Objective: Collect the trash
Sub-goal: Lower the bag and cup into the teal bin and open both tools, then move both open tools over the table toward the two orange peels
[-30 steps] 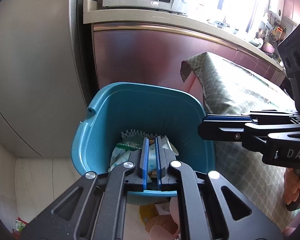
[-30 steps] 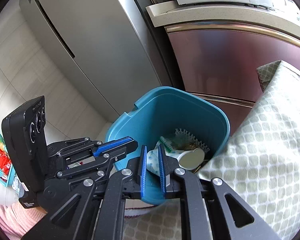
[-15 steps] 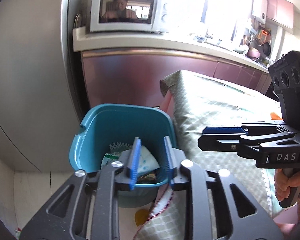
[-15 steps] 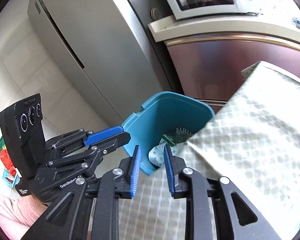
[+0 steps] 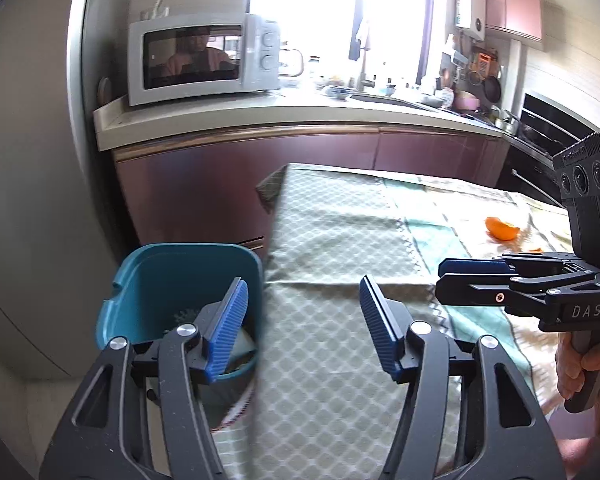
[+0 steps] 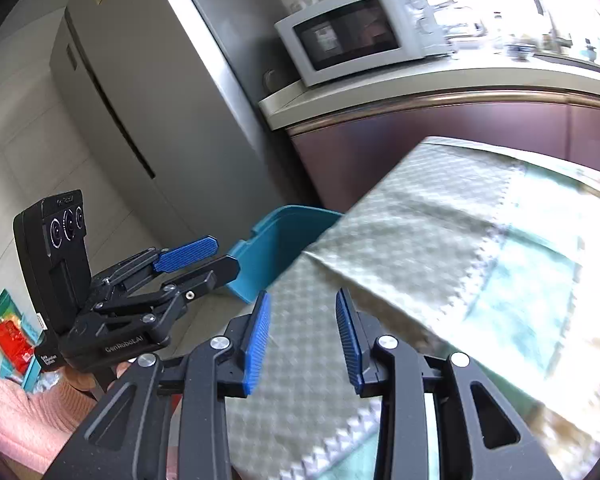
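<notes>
- left gripper [image 5: 302, 324] is empty, jaws opening as i type this. nothing between the blue pads, just tablecloth [image 5: 340, 232] and the bin edge behind them.
- right gripper [image 6: 302, 336] same deal, jaws opening but narrower than the left, nothing in them, hovering over the cloth.
- the teal bin [image 5: 172, 268] sits on the floor just beside the table's near corner, tucked under the cloth's overhang. there's stuff in it but my left finger blocks most of it, can't tell what.
- what's left to grab: an orange peel [image 5: 501, 229] well across the table on the far right side, beyond the right gripper as the left cam sees it.
- handling guess: peel is light, bendy, a bit waxy-slippery and it tears if you crush it. i'd pinch across the curved rim where it stands off the cloth, not press flat on top, and go gentle so i don't snag the tablecloth with it.
- there's also a small orange scrap [image 5: 534, 250] near it, tiny, probably fiddly.
- counts: two grippers, one bin, one big peel, one little scrap that i can make out. a red packet [image 6: 12, 340] lies on the floor in the right cam, not sure if that's trash.
</notes>
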Available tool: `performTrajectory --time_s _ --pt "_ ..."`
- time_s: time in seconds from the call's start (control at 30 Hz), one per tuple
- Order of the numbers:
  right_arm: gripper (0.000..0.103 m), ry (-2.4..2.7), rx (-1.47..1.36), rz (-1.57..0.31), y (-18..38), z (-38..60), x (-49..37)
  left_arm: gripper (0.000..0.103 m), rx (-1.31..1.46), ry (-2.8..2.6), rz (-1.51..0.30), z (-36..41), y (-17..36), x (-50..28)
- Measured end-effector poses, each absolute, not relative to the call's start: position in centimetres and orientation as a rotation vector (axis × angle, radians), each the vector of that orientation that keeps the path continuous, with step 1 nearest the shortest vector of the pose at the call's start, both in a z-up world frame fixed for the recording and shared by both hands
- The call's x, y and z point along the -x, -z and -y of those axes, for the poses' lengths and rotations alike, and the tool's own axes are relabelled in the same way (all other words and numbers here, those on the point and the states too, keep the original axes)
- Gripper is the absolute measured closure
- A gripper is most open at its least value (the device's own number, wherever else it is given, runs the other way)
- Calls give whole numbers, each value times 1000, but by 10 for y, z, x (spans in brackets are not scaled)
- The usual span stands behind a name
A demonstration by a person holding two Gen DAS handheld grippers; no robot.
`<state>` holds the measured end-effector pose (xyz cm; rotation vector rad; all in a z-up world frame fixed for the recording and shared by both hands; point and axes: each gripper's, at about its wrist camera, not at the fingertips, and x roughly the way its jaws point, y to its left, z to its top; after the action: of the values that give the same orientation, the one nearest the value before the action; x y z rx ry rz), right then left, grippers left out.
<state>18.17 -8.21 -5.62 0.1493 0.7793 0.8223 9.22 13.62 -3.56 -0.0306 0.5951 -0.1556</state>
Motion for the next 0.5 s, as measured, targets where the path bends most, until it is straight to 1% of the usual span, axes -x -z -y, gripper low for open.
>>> performTrajectory --time_s 0.1,0.17,0.23,0.5 --pt "66 -771 -168 -762 55 110 -171 40 20 200 -594 -116 35 -91" --pt "65 -736 -183 -753 54 129 -166 35 9 227 -592 -101 36 -90" --pt "65 -688 -197 -744 54 149 -163 33 -9 257 -594 -84 37 -91" --pt "64 -503 -275 -701 56 231 -150 32 -65 372 -610 -16 43 -96"
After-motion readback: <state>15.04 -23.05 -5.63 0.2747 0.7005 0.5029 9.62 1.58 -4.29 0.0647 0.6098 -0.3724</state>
